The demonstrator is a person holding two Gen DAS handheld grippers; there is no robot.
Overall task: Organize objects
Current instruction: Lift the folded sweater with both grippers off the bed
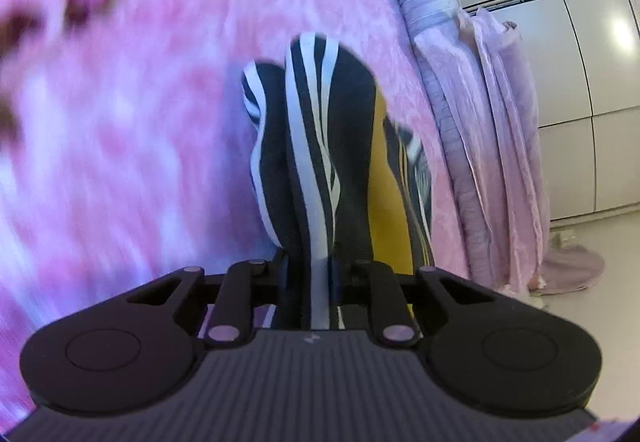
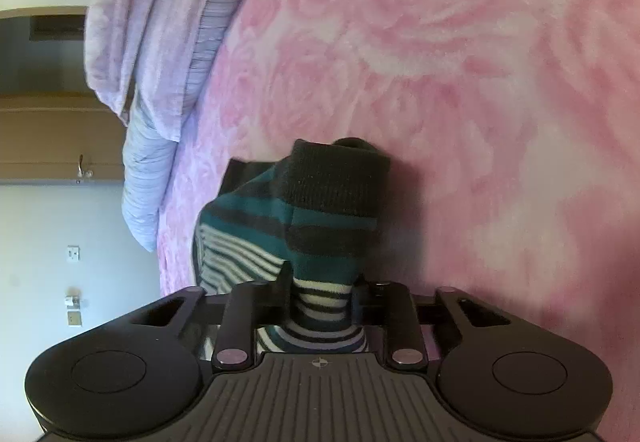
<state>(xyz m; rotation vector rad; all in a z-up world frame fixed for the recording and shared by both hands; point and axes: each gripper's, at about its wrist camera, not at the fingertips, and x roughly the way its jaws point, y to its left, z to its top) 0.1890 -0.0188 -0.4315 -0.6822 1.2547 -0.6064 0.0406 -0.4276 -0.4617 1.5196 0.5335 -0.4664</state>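
While the black-and-white striped sock (image 1: 316,145) is hanging over the pink rose blanket (image 1: 160,121), your left claw (image 1: 310,274) is pinching it; your right claw (image 2: 322,288) is clamping the teal striped sock (image 2: 320,226) above the same blanket.

Each sock (image 1: 320,145) (image 2: 320,226) hangs before the blanket (image 1: 160,121) (image 2: 460,81), gripper-held.
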